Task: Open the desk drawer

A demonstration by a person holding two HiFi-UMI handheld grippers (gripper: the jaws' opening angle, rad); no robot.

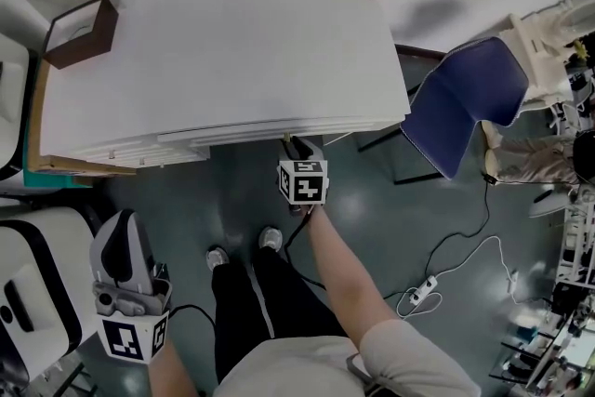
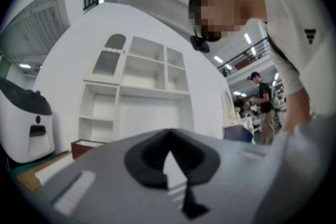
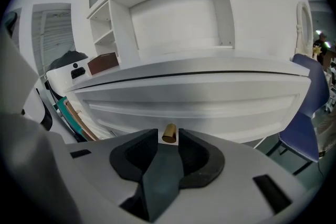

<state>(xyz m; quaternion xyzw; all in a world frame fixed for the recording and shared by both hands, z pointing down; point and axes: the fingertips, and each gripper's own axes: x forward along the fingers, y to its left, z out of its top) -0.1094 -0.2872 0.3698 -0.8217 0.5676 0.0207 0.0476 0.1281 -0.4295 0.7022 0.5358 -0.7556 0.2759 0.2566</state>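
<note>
drawer [image 3: 210, 99] under the table [image 1: 223, 42] top, apparently not yet pulled out; its brass knob [image 3: 169, 134] juts from the front. right hand-held gripper [image 1: 297, 152] tilts down at the knob, jaws spread, knob in the gap, pads not pressing — seemingly aligned to pinch and pull. left hand-held gripper [image 2: 168, 136] sits well away from the knob — jaws pressed together, empty, likely idle.

White short-sleeved shirt [image 1: 297, 372], bottom centre; black trousers [image 1: 246, 293]; pale shoes [image 1: 271, 240]. Lower left: left gripper [image 1: 121, 232], grey shell, black top panel, black cable [image 1: 191, 310]. Centre: right gripper [image 1: 299, 149], dark body. Each bears white cube [image 1: 303, 182], black square markers.
</note>
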